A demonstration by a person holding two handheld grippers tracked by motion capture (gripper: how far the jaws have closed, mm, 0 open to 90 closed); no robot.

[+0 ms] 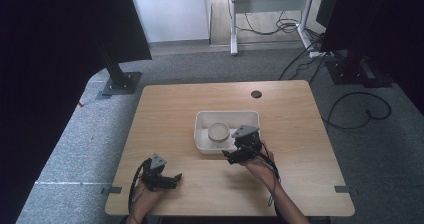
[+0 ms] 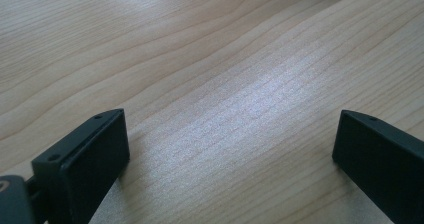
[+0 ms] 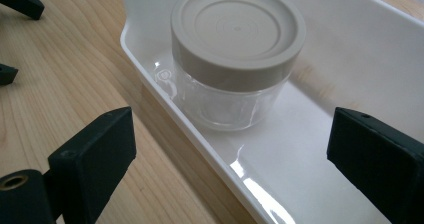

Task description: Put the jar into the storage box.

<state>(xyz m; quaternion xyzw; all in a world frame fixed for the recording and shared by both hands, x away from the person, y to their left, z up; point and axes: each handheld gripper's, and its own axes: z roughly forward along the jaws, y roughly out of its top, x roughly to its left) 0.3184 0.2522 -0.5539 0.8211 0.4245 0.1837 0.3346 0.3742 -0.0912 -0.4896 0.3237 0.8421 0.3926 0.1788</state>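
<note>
Jaws apart before jar (image 3: 235, 59)

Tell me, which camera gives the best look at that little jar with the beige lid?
The right gripper view: the jar sits close and sharp, clear body under its lid, inside the white tray. The high view shows it small, from above. The left gripper view looks at bare table.

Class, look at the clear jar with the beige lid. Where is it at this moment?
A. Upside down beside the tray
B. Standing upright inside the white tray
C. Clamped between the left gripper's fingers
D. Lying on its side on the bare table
B. The jar stands upright, lid on top, on the floor of the white tray, and the right gripper is open in front of it without touching it.
</note>
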